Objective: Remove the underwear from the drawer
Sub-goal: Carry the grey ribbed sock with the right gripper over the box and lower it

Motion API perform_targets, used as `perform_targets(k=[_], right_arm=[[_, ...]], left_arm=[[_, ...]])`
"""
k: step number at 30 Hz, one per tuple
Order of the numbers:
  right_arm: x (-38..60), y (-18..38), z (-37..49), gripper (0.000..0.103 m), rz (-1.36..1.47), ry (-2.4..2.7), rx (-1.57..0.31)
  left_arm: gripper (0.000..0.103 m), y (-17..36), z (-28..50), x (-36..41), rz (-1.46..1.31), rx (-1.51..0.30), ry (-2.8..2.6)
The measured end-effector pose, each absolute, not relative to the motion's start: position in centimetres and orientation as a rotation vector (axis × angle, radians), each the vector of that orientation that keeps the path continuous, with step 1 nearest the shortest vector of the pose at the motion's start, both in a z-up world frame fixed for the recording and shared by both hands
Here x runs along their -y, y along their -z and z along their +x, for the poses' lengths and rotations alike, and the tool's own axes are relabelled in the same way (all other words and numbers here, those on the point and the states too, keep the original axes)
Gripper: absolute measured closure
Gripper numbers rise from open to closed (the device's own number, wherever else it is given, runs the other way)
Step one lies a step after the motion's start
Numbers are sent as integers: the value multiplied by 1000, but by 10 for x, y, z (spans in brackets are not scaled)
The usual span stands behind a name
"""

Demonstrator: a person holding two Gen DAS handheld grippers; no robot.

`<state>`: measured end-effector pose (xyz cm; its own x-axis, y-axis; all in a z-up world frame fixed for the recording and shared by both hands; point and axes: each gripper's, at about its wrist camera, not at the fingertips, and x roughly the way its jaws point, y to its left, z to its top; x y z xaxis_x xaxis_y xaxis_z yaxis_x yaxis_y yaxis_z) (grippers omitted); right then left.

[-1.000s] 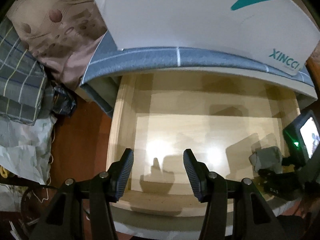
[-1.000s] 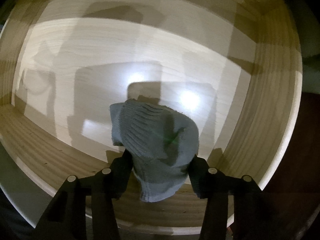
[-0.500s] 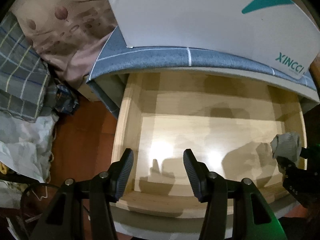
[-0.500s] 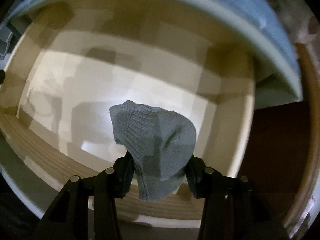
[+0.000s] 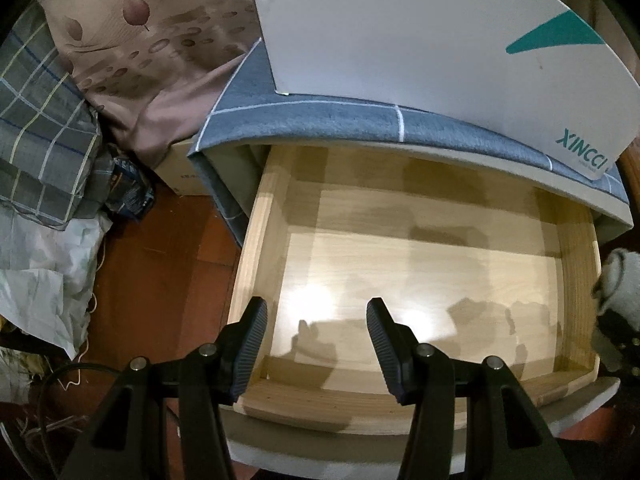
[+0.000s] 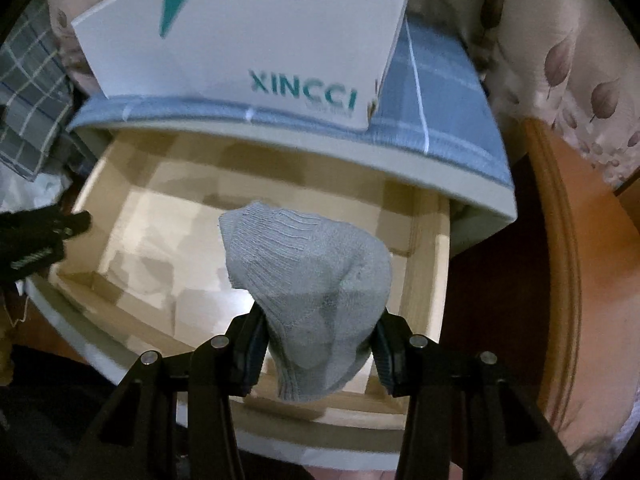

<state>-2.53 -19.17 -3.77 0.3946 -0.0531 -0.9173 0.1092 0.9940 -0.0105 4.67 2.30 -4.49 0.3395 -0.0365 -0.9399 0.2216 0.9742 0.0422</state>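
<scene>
One grey knitted garment (image 6: 308, 300), taken to be the underwear, was seen clamped between the fingers of the right gripper (image 6: 318, 356), bunched and hanging above the near right part of the open drawer (image 6: 424, 280). It was touching neither the drawer floor nor its walls as far as could be told. In the left wrist view the same garment (image 5: 620, 280) was glimpsed at the far right edge, outside the drawer's right wall. The left gripper (image 5: 316, 340) was held with its fingers well apart and nothing between them, poised over the drawer's near left corner.

Progress was judged as nearly complete: the drawer (image 5: 256, 264) showed bare pale wood across its whole visible floor, with only shadows and two bright reflections on it. What remained was judged to be carrying the garment clear and setting it down somewhere; no set-down place could be identified.

Surroundings were noted. A white box (image 5: 440, 40) printed XINCCI, with a teal triangle, lay on the blue-grey checked cloth (image 5: 340, 124) covering the cabinet top, its near edge overhanging the far part of the drawer. To the left, a plaid fabric (image 5: 36, 140), a brownish leaf-print cloth (image 5: 152, 40) and crumpled white material (image 5: 36, 280) were piled by the reddish floor (image 5: 160, 264). A loose cable (image 5: 60, 376) lay at near left. Nothing was seen obstructing the withdrawal path.
</scene>
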Motion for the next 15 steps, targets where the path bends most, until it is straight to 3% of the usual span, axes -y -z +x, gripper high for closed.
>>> perform_targets(k=[15], right_arm=[[195,-68,9,61,111,99,-914]], left_arm=[[50,37,45,-28,157,-1171,151]])
